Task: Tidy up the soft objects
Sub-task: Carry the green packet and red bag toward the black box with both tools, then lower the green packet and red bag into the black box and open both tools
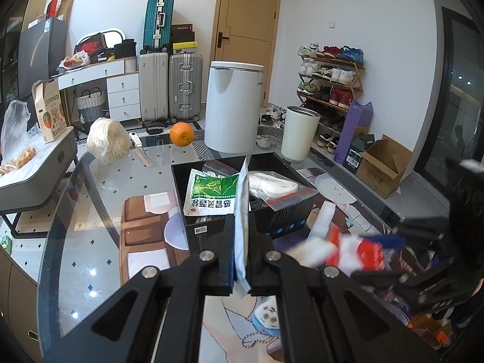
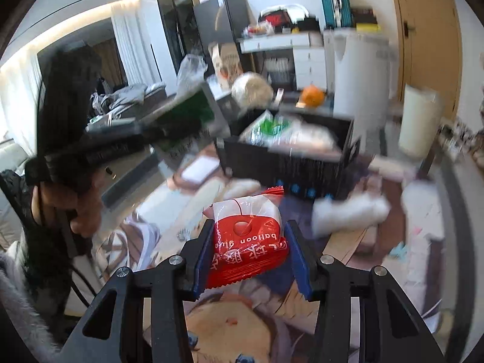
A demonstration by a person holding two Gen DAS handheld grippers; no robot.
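Observation:
My left gripper (image 1: 242, 260) is shut on a thin sachet (image 1: 241, 236), seen edge-on just in front of the black box (image 1: 208, 236). In the right wrist view this left gripper (image 2: 157, 134) shows the sachet's (image 2: 190, 115) green and white face. The box holds a green packet (image 1: 211, 193) and a zip bag of white material (image 1: 278, 187). My right gripper (image 2: 249, 257), with blue pads (image 2: 202, 260), is shut on a red "balloon glue" packet (image 2: 248, 239) above the printed mat, near the black box (image 2: 287, 163). From the left wrist view it is a blur at the right (image 1: 375, 252).
An orange (image 1: 181, 133), a wrapped pale round bundle (image 1: 107, 140) and a knife (image 1: 142, 151) lie at the far side of the glass table (image 1: 75, 242). A white bin (image 1: 234, 106) and a white cylinder (image 1: 299, 133) stand behind. A white soft item (image 2: 348, 211) lies right of the box.

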